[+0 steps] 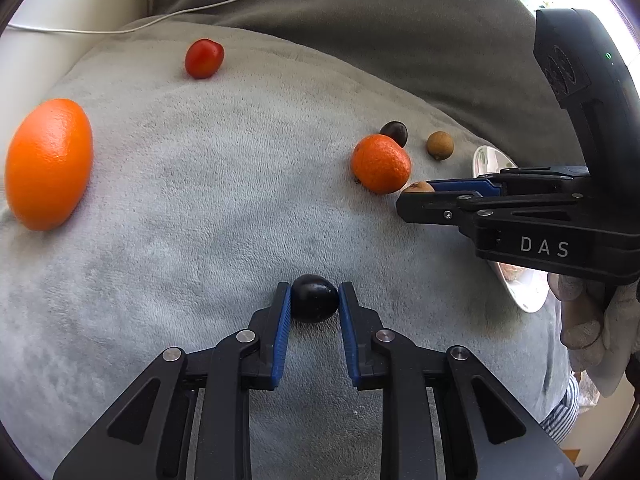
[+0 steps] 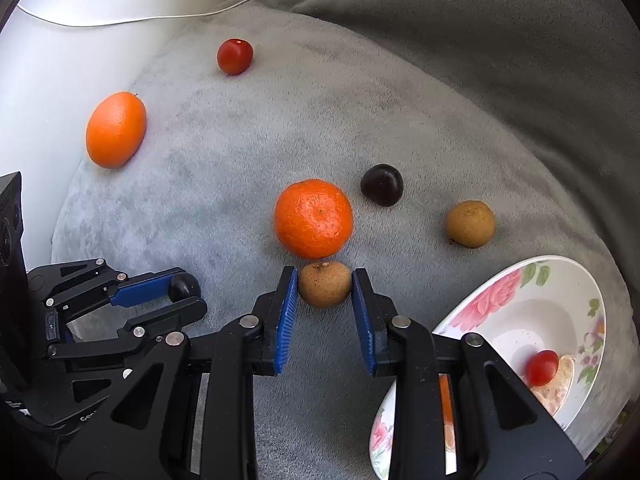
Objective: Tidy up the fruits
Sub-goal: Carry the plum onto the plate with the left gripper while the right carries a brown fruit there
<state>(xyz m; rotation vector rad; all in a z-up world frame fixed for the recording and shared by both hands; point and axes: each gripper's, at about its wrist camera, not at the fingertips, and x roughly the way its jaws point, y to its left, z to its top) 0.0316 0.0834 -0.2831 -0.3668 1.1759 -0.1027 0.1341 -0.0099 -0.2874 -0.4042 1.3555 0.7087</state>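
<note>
We have both grippers down on a grey plush cushion (image 2: 224, 208) scattered with fruit. Our left gripper (image 1: 315, 298) has its blue-padded fingers (image 1: 282, 320) closed on a small, glossy dark plum (image 1: 314, 298), pads pressing on either side while the fruit sits on the cushion. Our right gripper (image 2: 325, 288) likewise has its fingers (image 2: 287, 304) pressed against a round, rough brown fruit (image 2: 325, 284), which lies just in front of a bright orange mandarin (image 2: 313, 218).

Behind and to the right of the mandarin we see a second dark plum (image 2: 382, 184) and, further right, another brown round fruit (image 2: 471, 224). Far off to the left lies a large oval orange (image 2: 116, 130), and beyond it a small red cherry tomato (image 2: 235, 56).

At the right edge of the cushion rests a white dish with pink flower print (image 2: 500, 292); a second red cherry tomato (image 2: 542, 368) and a pale peeled segment of fruit (image 2: 558, 388) lie inside it. A thin white cable (image 2: 160, 16) runs across the back.
</note>
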